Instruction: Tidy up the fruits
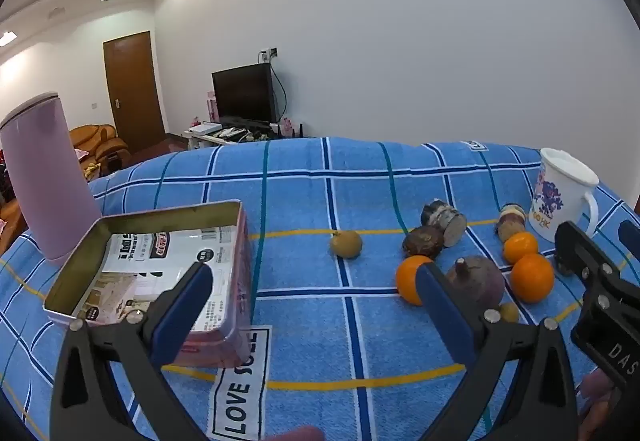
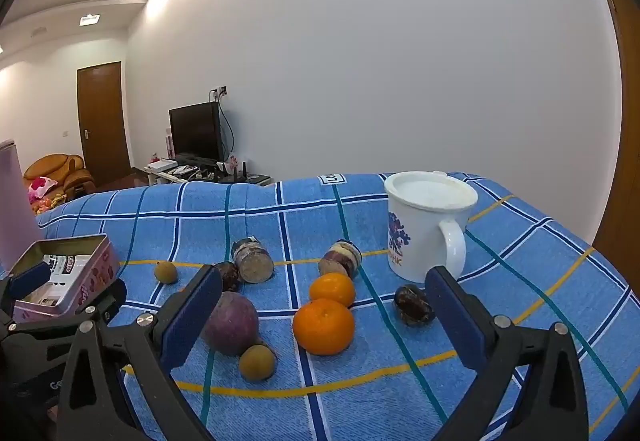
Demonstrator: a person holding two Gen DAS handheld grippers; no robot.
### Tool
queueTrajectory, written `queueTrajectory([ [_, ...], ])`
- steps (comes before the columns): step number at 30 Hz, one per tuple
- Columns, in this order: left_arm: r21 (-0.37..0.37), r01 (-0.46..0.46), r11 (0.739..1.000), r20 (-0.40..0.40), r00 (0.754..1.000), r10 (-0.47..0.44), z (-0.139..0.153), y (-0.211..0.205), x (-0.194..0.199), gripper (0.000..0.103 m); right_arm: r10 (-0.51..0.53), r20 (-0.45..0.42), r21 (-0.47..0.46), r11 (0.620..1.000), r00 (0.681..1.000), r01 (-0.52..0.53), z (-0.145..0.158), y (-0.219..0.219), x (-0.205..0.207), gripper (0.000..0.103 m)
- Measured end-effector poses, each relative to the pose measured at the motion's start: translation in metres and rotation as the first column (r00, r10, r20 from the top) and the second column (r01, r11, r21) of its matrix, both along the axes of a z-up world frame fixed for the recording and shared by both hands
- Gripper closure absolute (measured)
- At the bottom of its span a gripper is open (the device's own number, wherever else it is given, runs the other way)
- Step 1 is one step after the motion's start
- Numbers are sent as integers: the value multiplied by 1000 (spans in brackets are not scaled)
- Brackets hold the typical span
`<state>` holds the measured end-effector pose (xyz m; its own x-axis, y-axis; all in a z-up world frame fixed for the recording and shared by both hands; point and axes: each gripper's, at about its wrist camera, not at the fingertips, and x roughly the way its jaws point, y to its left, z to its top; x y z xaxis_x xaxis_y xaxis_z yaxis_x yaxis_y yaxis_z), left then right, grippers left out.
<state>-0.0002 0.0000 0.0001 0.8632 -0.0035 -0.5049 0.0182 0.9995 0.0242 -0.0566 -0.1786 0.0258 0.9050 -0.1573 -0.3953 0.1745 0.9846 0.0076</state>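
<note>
We hold both grippers, left gripper (image 1: pixel 316 305) and right gripper (image 2: pixel 324 315), spread wide and empty above 3 oranges (image 2: pixel 323 327) beside the open tin (image 1: pixel 120 241).

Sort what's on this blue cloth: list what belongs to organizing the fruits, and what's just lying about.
For the job:
- oranges
- purple fruit
- small brown-yellow fruits
- dark round fruits
- open tin box, likely the container

Lying about:
- white mug
- two small jars on their sides
- pink cylinder
</note>
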Motion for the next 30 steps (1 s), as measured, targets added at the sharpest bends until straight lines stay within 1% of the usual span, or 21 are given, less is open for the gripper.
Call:
queueTrajectory([
  [4, 13, 7, 1000, 12, 1000, -7, -2, -2, -5, 0, -1, -8, 10, 1000, 1000, 1, -1, -1, 1, 1],
  [6, 11, 9, 1000, -5, 1000, -9, -3, -2, 0, 0, -1, -9, 11, 1000, 1000, 1, -2, -1, 1, 1],
  [11, 9, 4, 1000, 12, 1000, -4, -1, 0, -4, 0, -3, -7, 12, 1000, 1000, 3, -1, -2, 0, 1],
  [24, 17, 12, 1000, -9, 1000, -12, 1, -3, 1, 0, -7, -8, 15, 1000, 1000, 7, -2, -1, -1, 1],
  [30, 17, 12, 1000, -7, 1000, -12, 0, -3, 0, 0, -8, -12, 19, 1000, 1000, 8, -3, -4, 1, 1],
])
